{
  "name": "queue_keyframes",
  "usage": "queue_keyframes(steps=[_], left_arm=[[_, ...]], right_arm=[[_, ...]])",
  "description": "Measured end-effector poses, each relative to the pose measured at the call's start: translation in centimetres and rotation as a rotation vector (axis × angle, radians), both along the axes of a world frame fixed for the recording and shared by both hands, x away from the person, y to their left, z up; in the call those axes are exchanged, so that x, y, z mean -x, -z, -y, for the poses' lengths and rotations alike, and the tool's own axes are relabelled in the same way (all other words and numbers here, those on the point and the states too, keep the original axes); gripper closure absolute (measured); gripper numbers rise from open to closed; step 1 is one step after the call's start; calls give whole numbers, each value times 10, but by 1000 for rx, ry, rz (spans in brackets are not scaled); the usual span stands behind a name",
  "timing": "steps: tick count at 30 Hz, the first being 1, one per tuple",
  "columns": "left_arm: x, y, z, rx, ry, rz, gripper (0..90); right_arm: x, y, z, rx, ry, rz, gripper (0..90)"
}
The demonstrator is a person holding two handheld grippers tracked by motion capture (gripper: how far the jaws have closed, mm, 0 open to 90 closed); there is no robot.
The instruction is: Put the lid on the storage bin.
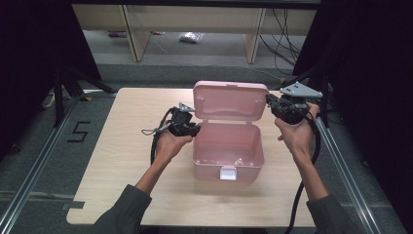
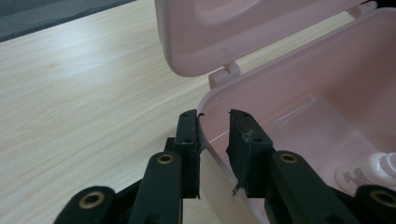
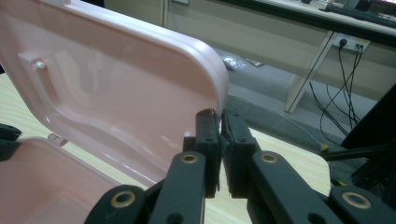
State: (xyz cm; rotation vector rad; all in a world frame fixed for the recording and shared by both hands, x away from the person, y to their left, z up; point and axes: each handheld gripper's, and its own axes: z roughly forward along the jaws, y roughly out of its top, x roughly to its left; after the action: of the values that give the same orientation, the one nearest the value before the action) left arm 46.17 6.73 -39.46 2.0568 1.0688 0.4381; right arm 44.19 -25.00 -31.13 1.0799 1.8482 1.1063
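Note:
A pink plastic box [image 1: 214, 170] stands open in the middle of the wooden table, its lid [image 1: 229, 100] raised upright at the back. My left gripper [image 1: 195, 129] is at the box's left wall. Its jaws straddle the wall's rim [image 2: 208, 100]: the outer pad lies against the wall and the inner pad stands a little apart from it, so it is open. My right gripper [image 1: 269, 101] is shut on the lid's right edge [image 3: 219, 79], holding the lid [image 3: 116, 84] up. A small white object [image 2: 373, 170] lies on the box's floor.
A white latch [image 1: 228, 172] hangs on the box's front wall. Light wooden table [image 1: 122, 161] stretches out on both sides of the box. Metal rails [image 1: 29, 180] run along the floor at left and right. Shelf legs [image 1: 134, 34] and cables [image 1: 282, 34] stand beyond the table's far edge.

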Motion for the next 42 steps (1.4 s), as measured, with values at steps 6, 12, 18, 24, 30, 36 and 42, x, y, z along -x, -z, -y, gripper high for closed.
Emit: queue_keyframes(steps=[6,12,18,24,30,36,42], left_arm=[[8,-3,-4,15,11,4,704],[17,0,-9,38,26,0,695],[26,1,-11,55,49,-3,684],[36,-3,-15,66,71,0,672],[44,-4,-21,71,96,-3,663],[53,-2,-26,78,109,-8,593],[63,-4,-30,103,123,-2,544]], right_arm=[[1,0,-1,-14,8,-5,869],[6,1,0,-12,-6,-13,872],[14,3,0,-8,-9,-2,874],[20,5,3,-1,-25,12,876],[25,6,3,-14,-33,-2,877],[29,7,5,2,-49,15,877],[34,9,5,-3,-50,11,877]])
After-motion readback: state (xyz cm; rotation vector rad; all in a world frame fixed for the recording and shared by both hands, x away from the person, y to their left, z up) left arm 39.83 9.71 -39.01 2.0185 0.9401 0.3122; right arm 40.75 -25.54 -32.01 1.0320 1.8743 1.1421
